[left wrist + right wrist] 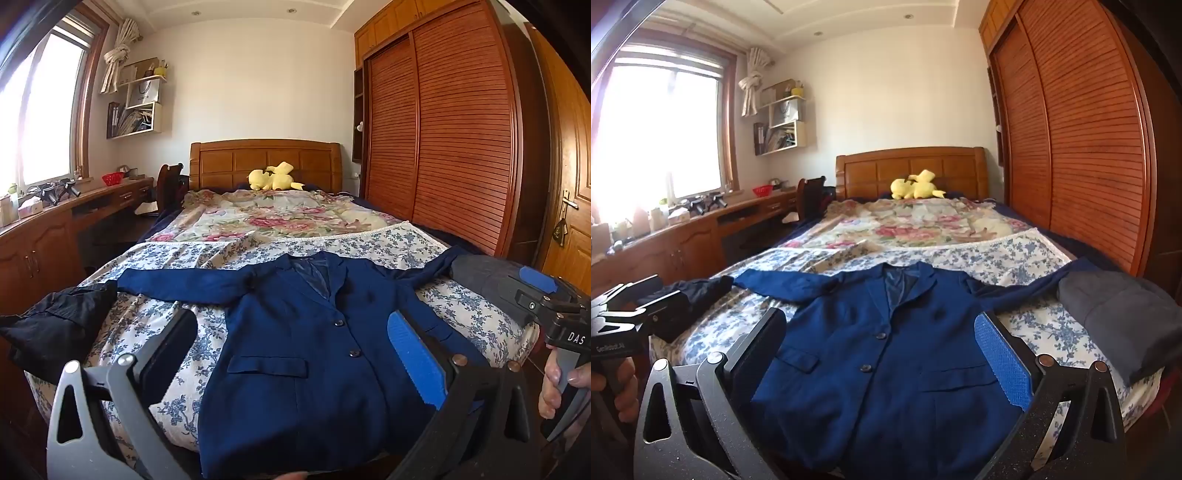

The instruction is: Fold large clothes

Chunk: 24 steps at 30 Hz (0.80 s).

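A navy blue blazer point(295, 343) lies flat and face up on the foot of the bed, buttoned, with both sleeves spread out sideways; it also shows in the right wrist view point(886, 350). My left gripper point(295, 354) is open and empty, hovering above the blazer's lower front. My right gripper point(882, 354) is open and empty, above the same area. The right gripper's body shows at the right edge of the left wrist view point(554, 310); the left gripper's body shows at the left edge of the right wrist view point(624, 325).
The bed carries a blue floral sheet point(177, 258) and a pink floral quilt point(273, 218). A black garment point(59, 325) lies at the bed's left corner, a grey folded garment point(1123, 317) at the right. A yellow plush point(273, 177) sits by the headboard. Desk left, wardrobe point(443, 129) right.
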Each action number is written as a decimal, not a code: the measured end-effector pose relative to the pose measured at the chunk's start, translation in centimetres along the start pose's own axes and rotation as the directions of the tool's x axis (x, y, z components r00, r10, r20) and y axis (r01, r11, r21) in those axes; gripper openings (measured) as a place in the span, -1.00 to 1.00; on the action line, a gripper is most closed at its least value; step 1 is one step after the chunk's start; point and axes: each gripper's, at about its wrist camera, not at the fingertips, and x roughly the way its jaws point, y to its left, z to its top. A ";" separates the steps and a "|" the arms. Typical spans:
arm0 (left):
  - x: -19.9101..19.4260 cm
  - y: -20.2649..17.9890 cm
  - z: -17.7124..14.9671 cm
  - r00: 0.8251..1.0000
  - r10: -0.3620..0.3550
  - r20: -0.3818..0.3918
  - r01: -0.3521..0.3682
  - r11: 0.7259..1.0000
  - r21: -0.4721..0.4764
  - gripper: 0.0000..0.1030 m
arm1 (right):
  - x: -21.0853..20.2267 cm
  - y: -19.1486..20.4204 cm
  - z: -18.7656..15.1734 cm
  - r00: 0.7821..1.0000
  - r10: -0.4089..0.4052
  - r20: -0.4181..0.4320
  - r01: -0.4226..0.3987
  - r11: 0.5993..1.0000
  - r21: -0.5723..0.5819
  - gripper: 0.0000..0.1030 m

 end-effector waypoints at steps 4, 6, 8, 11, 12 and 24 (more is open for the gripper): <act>-0.1 0.0 0.0 1.000 -0.002 0.009 0.002 1.000 -0.001 1.00 | 0.0 0.1 0.1 1.000 0.001 -0.005 -0.001 1.000 0.010 1.00; -0.1 0.5 -0.3 1.000 0.001 0.006 -0.001 1.000 -0.001 1.00 | -0.1 0.1 0.1 1.000 0.003 0.000 -0.003 1.000 0.008 1.00; -0.1 0.5 -0.2 1.000 0.003 0.005 -0.003 1.000 -0.003 1.00 | -0.2 0.2 0.1 1.000 0.002 0.003 -0.002 1.000 0.004 1.00; 0.0 1.0 -0.5 1.000 0.001 0.000 -0.001 1.000 -0.006 1.00 | -0.4 0.2 0.1 1.000 0.004 0.007 -0.004 1.000 0.003 1.00; 0.2 0.8 -0.2 1.000 0.003 -0.009 -0.003 1.000 -0.005 1.00 | -0.5 0.4 0.1 1.000 0.005 0.007 -0.005 1.000 0.003 1.00; 0.3 0.6 -0.2 1.000 0.009 -0.006 -0.009 1.000 0.001 1.00 | -0.3 0.5 0.0 1.000 0.005 0.005 -0.005 1.000 -0.003 1.00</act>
